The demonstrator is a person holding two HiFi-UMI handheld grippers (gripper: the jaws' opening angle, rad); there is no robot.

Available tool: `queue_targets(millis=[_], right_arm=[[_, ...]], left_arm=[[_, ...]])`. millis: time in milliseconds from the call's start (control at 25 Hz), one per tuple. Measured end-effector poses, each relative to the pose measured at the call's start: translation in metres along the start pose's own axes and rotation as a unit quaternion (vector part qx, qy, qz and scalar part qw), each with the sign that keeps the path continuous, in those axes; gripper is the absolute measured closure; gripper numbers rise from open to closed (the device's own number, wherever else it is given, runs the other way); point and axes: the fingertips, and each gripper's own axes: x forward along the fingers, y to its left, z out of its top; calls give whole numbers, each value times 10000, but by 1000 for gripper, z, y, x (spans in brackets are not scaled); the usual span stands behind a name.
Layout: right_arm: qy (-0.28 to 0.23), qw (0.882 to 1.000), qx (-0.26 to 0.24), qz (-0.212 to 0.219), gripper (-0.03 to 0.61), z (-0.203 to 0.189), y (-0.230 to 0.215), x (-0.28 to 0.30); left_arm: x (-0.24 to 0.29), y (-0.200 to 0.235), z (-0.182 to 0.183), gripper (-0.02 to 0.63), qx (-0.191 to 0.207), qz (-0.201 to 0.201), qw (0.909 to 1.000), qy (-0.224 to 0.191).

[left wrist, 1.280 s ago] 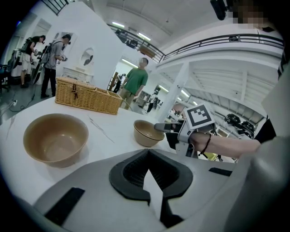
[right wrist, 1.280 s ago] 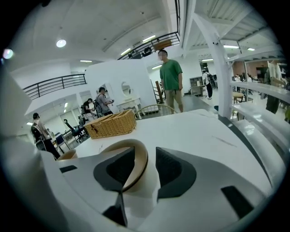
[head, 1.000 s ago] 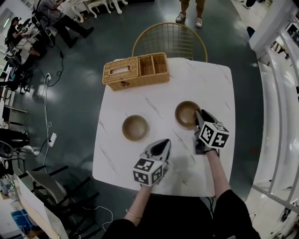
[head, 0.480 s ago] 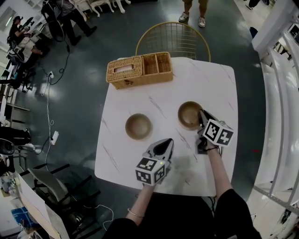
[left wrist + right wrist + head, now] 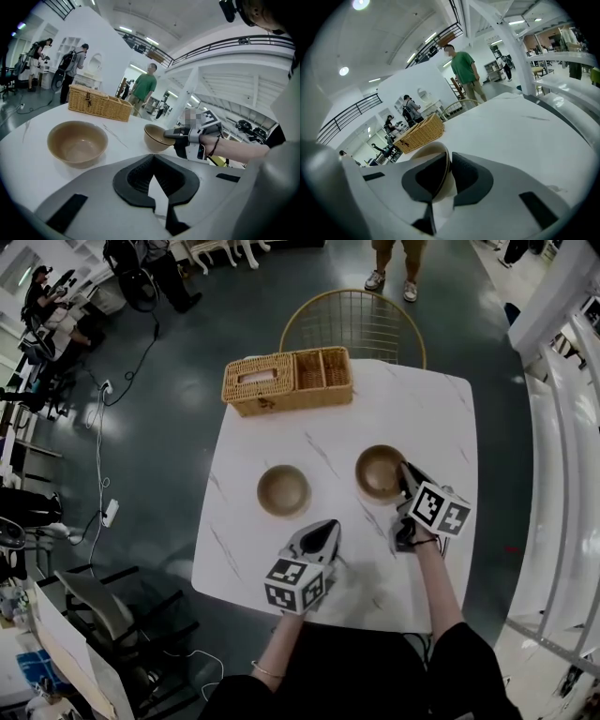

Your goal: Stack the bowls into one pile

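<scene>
White marble table (image 5: 427, 409), head view: we log two tan bowls standing apart, unstacked. The left bowl (image 5: 283, 490) stands free; the right bowl (image 5: 378, 472) has the right gripper (image 5: 406, 472) at its near rim. Only the right gripper view settles that grip: both jaws clamp the thin rim. We see the left gripper (image 5: 326, 526) just in front of the left bowl, apart from it; its own view shows the tips together, nothing between them. At the far edge sits a wicker basket (image 5: 286, 381).
</scene>
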Motion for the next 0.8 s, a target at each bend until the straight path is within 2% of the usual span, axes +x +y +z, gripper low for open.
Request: queue_targets(millis=[800], right_arm=[[81, 9950, -88, 987, 538, -11, 97, 11]], left_arm=[[-57, 33, -8, 600, -206, 514, 9980, -300]])
